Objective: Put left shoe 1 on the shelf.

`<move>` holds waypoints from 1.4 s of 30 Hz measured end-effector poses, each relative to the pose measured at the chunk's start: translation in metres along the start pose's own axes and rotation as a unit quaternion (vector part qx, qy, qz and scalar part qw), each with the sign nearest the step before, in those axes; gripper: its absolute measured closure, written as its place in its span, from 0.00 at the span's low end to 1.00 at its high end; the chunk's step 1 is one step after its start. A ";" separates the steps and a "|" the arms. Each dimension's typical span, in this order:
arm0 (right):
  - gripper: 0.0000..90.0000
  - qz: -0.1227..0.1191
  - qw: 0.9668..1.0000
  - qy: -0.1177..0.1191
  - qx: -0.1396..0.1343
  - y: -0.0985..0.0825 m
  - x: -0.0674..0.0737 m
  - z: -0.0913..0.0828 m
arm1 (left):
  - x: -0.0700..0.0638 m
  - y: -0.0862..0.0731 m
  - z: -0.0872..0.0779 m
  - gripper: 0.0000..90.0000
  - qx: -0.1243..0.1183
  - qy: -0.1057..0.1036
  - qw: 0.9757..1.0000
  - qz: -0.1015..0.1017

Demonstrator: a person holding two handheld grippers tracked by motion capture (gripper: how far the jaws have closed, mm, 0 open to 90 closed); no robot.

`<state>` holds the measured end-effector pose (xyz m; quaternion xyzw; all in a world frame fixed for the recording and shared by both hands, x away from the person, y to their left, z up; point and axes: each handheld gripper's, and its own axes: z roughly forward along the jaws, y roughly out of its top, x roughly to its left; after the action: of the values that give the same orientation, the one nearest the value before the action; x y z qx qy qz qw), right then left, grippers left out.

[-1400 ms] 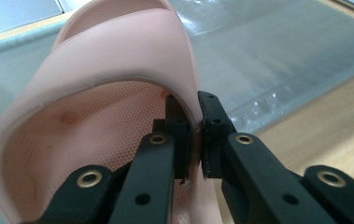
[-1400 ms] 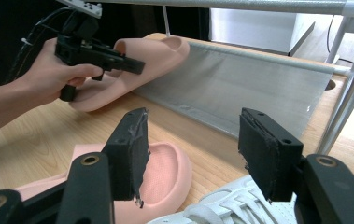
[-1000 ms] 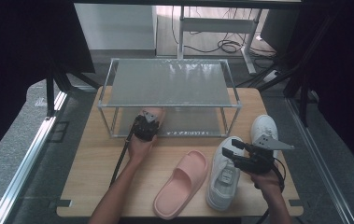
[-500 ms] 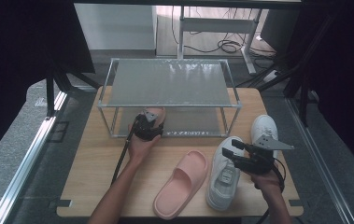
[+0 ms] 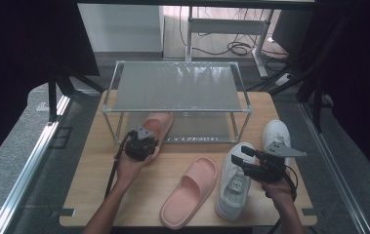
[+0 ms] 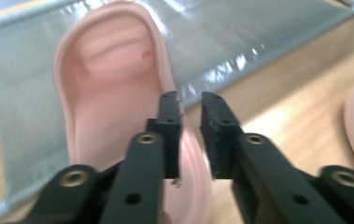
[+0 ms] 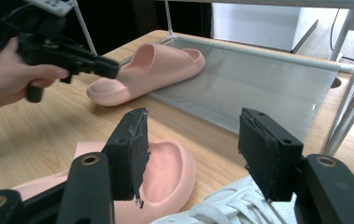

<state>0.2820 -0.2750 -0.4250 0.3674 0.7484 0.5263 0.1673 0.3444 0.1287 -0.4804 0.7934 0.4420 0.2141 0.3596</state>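
High view: my left gripper (image 5: pixel 147 138) sits at the front of the wire rack (image 5: pixel 177 87), on the heel end of the pink slipper (image 5: pixel 159 124). The slipper's toe lies on the rack's lower shelf (image 5: pixel 199 127), and its heel sticks out over the wooden table (image 5: pixel 99 180). In the left gripper view, my left gripper (image 6: pixel 188 135) has just been closing. Its jaws stand narrow with the right side wall of the pink slipper (image 6: pixel 114 93) between them, one pad inside the slipper and one outside, pinching that rim. The lower shelf (image 6: pixel 25 116) is grey under the slipper's front. My right gripper (image 5: pixel 241 154) hangs over the near sneaker (image 5: pixel 231 187), a white shoe lying just beside the second slipper (image 5: pixel 190 192) on the table. The far sneaker (image 5: pixel 274 134) lies behind my right hand (image 5: pixel 277 187), near the rack's right leg. In the right gripper view, my right gripper (image 7: pixel 188 154) has its jaws spread wide with nothing between the pads. The second slipper (image 7: pixel 165 172) and the laces of the near sneaker (image 7: pixel 221 210) lie below them. Farther off are my left gripper (image 7: pixel 111 67), at the heel of the pink slipper (image 7: pixel 151 70), and the lower shelf (image 7: pixel 258 88).
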 end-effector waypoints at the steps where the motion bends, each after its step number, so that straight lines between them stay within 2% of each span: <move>1: 0.49 0.000 1.000 0.000 0.000 0.000 0.000 0.001 | 0.000 -0.004 -0.004 0.96 0.003 -0.001 1.000 0.003; 3: 0.49 -0.001 1.000 0.000 0.001 0.000 0.000 0.001 | -0.001 -0.011 -0.010 1.00 0.006 -0.002 1.000 0.004; 9: 0.49 -0.001 1.000 0.000 0.002 0.000 0.001 0.002 | 0.000 -0.029 -0.023 1.00 0.009 -0.005 1.000 -0.005; 20: 0.49 -0.003 1.000 0.001 0.001 0.000 0.002 0.001 | 0.005 -0.051 -0.028 1.00 0.038 -0.006 0.999 0.001; 24: 0.49 -0.003 1.000 0.001 0.000 0.000 0.002 0.000 | 0.005 -0.058 -0.026 1.00 0.049 -0.014 0.999 0.005; 27: 0.49 -0.003 1.000 0.001 -0.002 0.001 0.002 -0.001 | 0.004 -0.060 -0.023 1.00 0.057 -0.015 0.998 0.011; 31: 0.49 -0.003 1.000 0.000 -0.003 0.001 0.001 -0.001 | 0.006 -0.059 -0.020 1.00 0.058 -0.006 0.998 0.010; 36: 0.49 -0.005 1.000 0.001 -0.004 0.002 0.002 -0.001 | 0.009 -0.056 -0.013 1.00 0.060 -0.012 0.998 0.005; 42: 0.49 -0.006 1.000 0.001 -0.006 0.003 0.002 -0.002 | 0.009 -0.050 -0.007 1.00 0.061 -0.008 0.998 0.006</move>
<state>0.2804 -0.2743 -0.4211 0.3613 0.7476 0.5300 0.1722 0.3167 0.1568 -0.5138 0.8179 0.4468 0.1830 0.3128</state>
